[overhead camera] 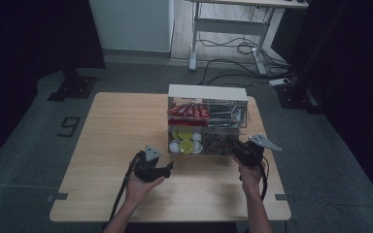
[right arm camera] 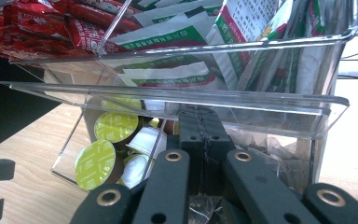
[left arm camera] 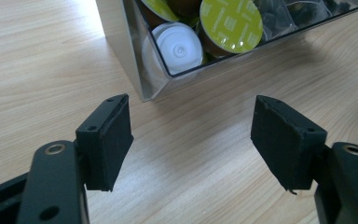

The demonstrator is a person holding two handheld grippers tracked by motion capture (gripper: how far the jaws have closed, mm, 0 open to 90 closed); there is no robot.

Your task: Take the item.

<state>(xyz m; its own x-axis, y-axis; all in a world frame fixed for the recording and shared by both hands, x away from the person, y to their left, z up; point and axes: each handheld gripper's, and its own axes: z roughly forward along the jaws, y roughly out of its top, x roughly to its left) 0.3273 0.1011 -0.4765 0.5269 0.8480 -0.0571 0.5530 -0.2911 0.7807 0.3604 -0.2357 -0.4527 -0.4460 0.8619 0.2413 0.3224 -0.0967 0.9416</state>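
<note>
centrally on the wooden table [overhead camera: 107, 160] a clear acrylic organiser [overhead camera: 207, 121] is seen, with a white top and two tiers of compartments. red sachets [overhead camera: 188, 110] are held in the upper left compartment, and green-and-white packets [right arm camera: 242, 28] are stacked in the upper right one. round capsules with lime-green lids [left arm camera: 230, 23] and a white-lidded capsule [left arm camera: 179, 46] are kept in the lower left compartment, while dark translucent pouches [left arm camera: 307, 11] are piled in the lower right.

the left gripper [overhead camera: 167, 168] is held in the person's left hand [overhead camera: 138, 187] just in front of the organiser's lower left corner, apart from it; its jaws are spread wide, with bare tabletop between the pads [left arm camera: 114, 140], and nothing is gripped.

the right gripper [right arm camera: 200, 126] is held at the front of the lower right compartment, its tips pushed in under the clear shelf edge [right arm camera: 168, 95]. its jaws are pressed together, pad against pad; whether anything thin is pinched between them cannot be told. in the high view the right hand [overhead camera: 250, 174] is seen close against the organiser's front right corner.
</note>
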